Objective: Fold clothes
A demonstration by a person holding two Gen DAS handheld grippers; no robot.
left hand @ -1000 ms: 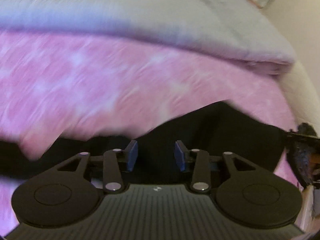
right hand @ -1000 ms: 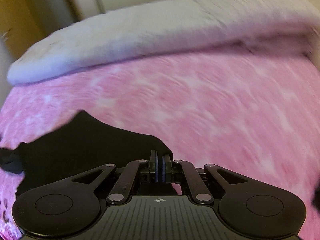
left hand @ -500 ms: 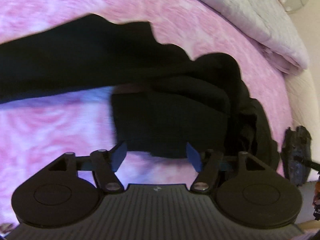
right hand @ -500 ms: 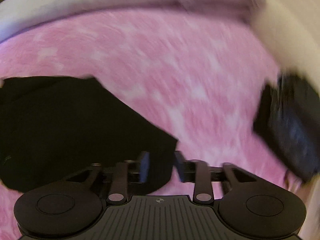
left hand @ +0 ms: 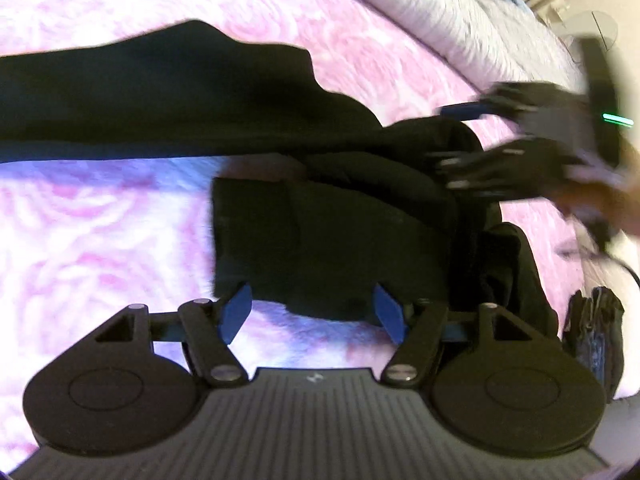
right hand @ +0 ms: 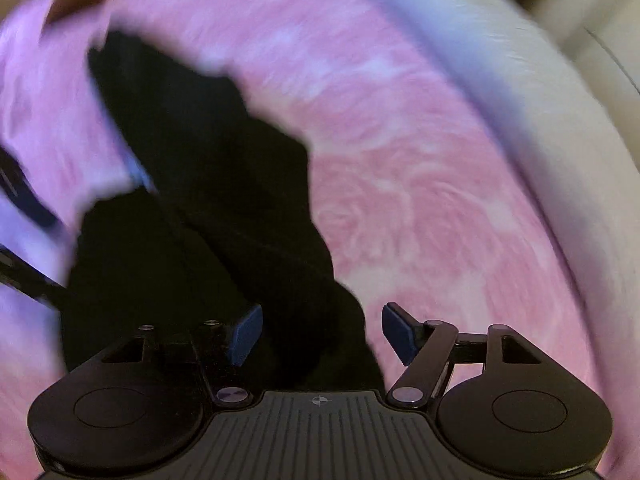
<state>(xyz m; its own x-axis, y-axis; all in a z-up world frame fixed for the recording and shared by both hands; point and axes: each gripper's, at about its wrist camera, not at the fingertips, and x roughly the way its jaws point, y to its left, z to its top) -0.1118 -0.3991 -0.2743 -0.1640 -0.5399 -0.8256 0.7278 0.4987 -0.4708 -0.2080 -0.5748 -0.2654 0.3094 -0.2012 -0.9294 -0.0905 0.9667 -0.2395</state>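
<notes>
The left gripper (left hand: 312, 314) has its blue fingers spread wide and holds nothing. The near edge of the black garment (left hand: 328, 236) lies just beyond the fingertips, between them, but touching cannot be told. Under the fingers there is a bare strip of the pink cover (left hand: 92, 248).

The right gripper (right hand: 322, 334) is also wide and holds nothing. The garment (right hand: 224, 216) fills the space under its left finger and between the fingers; the right finger stands over bare cover (right hand: 432, 208).

The garment lies on the cover. In the left view a folded block is near, with a straight left edge, and a long part runs from it to the far left. To the left of the block much cover is free. On the right side the right gripper (left hand: 516, 136) is blurred, above the bunched cloth. A small dark object (left hand: 596, 332) lies near the right edge of the cover; what it is I cannot tell.

Far away, a pale blanket (left hand: 452, 12) borders the cover. In the right view it (right hand: 528, 132) runs along the far right.
</notes>
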